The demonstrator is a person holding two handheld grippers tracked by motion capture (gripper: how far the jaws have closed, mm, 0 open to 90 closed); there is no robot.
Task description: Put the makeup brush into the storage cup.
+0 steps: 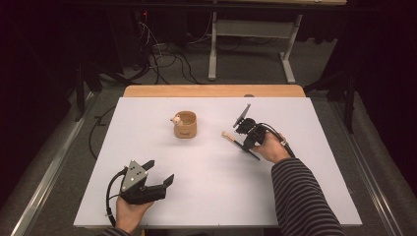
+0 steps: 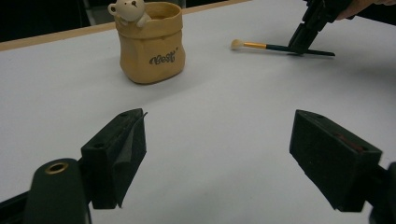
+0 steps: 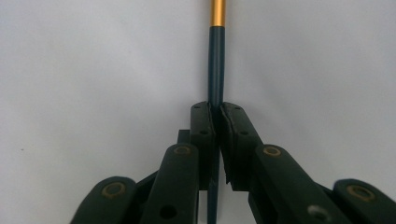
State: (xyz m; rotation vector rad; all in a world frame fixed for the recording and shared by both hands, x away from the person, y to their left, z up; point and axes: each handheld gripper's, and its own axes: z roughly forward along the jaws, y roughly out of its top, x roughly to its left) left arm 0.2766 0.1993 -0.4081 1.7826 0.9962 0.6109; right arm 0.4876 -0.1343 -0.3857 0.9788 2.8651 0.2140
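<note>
A slim brush (image 1: 235, 140) with a dark handle, gold ferrule and pale tip lies on the white table (image 1: 216, 196). My right gripper (image 1: 246, 143) is shut on the handle of the brush (image 3: 216, 65), its pads (image 3: 203, 122) pressed against both sides. From the left gripper view the brush (image 2: 261, 45) rests flat with the right gripper (image 2: 303, 42) clamped on it. A tan ceramic pot (image 1: 186, 125) with a small bear on its rim stands left of the brush. My left gripper (image 1: 160, 172) rests near the front left, open and holding nothing, facing the pot (image 2: 152, 44).
The wooden table edge (image 1: 211, 91) runs along the far side. Beyond it, a grey desk frame (image 1: 251, 44) and cables (image 1: 167, 59) are on the floor. Bare white tabletop stretches between the two grippers.
</note>
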